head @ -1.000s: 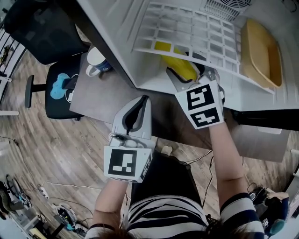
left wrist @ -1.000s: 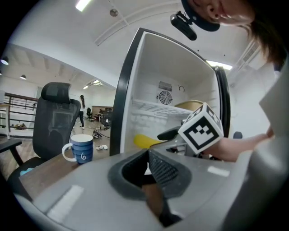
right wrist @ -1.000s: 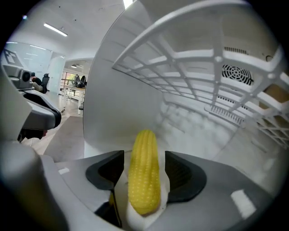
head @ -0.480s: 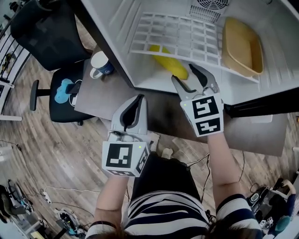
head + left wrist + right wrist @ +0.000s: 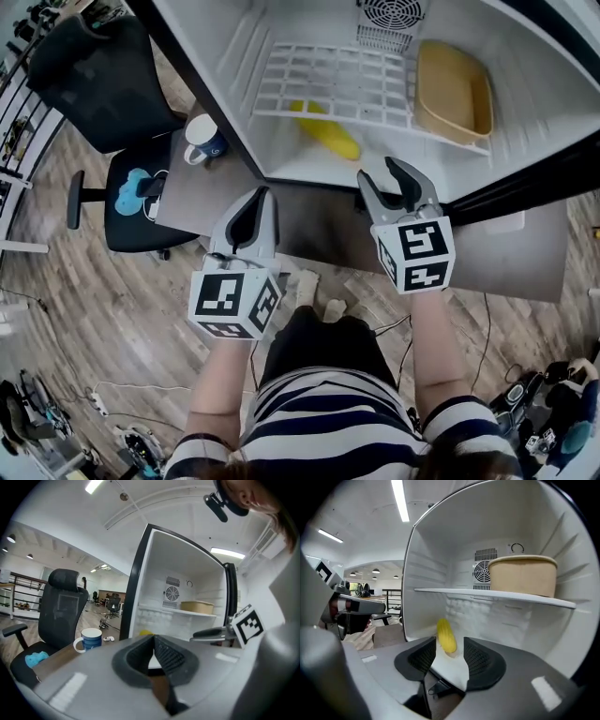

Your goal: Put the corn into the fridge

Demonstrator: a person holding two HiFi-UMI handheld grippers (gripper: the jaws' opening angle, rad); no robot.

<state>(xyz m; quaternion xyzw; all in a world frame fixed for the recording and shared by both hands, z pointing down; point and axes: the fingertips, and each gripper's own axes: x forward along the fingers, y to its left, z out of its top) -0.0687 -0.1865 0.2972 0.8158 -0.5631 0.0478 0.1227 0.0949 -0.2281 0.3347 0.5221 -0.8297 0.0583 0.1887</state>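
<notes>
The yellow corn (image 5: 328, 134) lies on the white floor of the open fridge (image 5: 281, 167), under the wire shelf (image 5: 333, 80). In the right gripper view the corn (image 5: 446, 635) rests beyond the jaws, clear of both pads. My right gripper (image 5: 389, 178) hovers over the table just outside the fridge's front edge; its jaws are closing with nothing between them. My left gripper (image 5: 253, 211) is further left over the table, jaws shut and empty. In the left gripper view a sliver of the corn (image 5: 146, 633) shows above the shut left gripper (image 5: 153, 644).
A tan container (image 5: 453, 89) sits on the wire shelf at the right. A blue-and-white mug (image 5: 204, 139) stands on the brown table (image 5: 187, 192) left of the fridge. A black office chair (image 5: 94, 75) stands beyond it. The fridge door edge (image 5: 525, 183) is at the right.
My right gripper has drawn back out of the fridge, leaving the corn on the fridge floor, and its jaws have narrowed. The left gripper has shifted slightly left.
</notes>
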